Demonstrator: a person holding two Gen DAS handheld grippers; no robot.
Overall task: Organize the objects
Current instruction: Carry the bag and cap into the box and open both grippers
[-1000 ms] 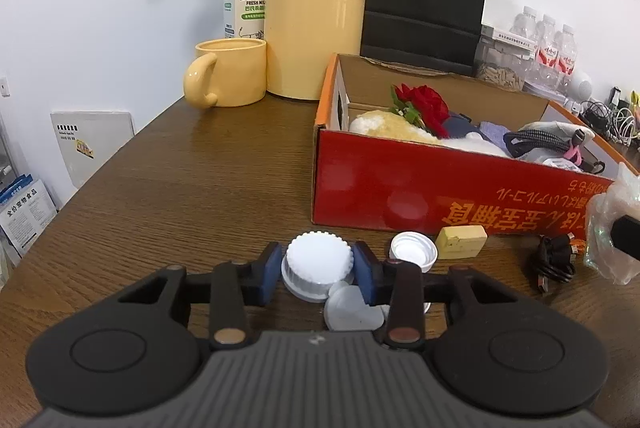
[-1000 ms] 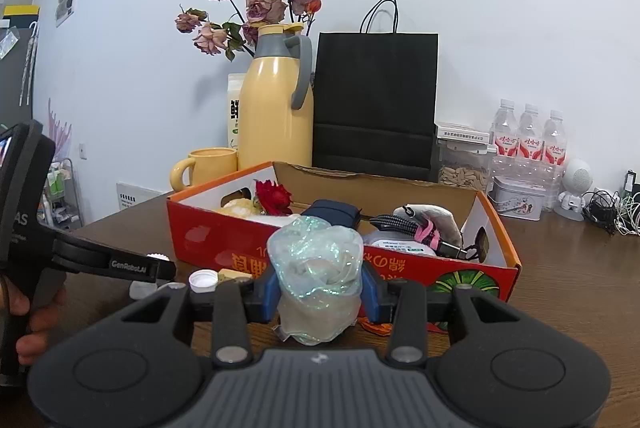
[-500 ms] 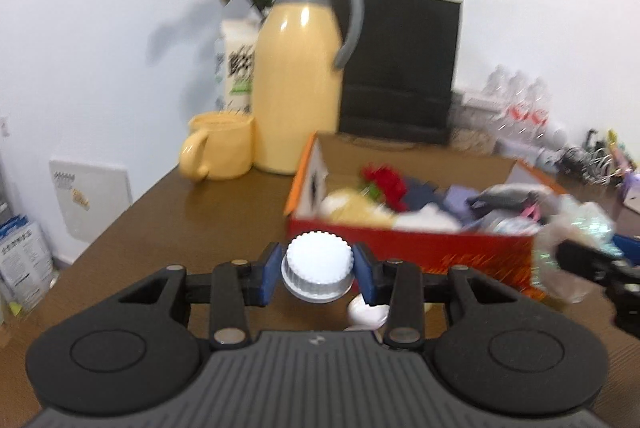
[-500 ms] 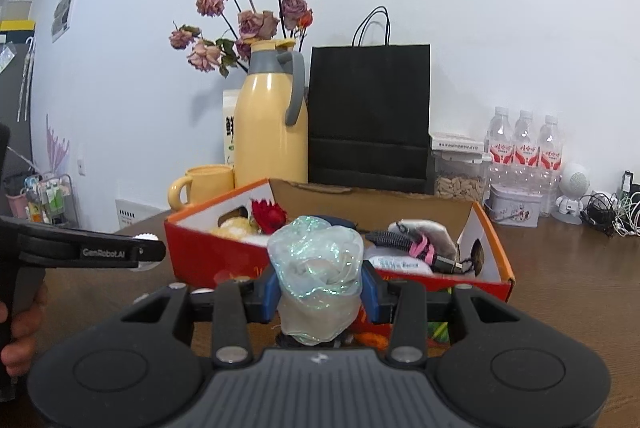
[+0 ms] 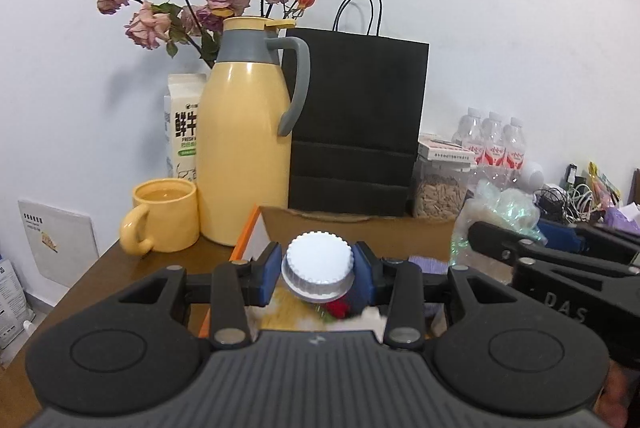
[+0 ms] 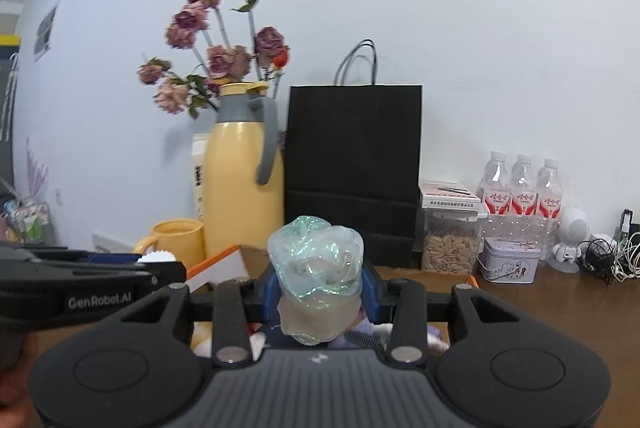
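- Above the open box (image 5: 256, 228), left wrist view: the left gripper (image 5: 318, 270) has its fingers (image 5: 269, 274) clamped on a white ribbed lid (image 5: 318, 264), the box interior just below and ahead.
- Right wrist view: the right gripper (image 6: 318, 292) has its fingers clamped on a crumpled plastic bag (image 6: 316, 276), likewise over the box, beside the left gripper.

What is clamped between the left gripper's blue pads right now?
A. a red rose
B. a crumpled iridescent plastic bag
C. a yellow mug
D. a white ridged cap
D: the left gripper has its pads pressed on either side of the white ridged cap; the right gripper holds the iridescent bag.
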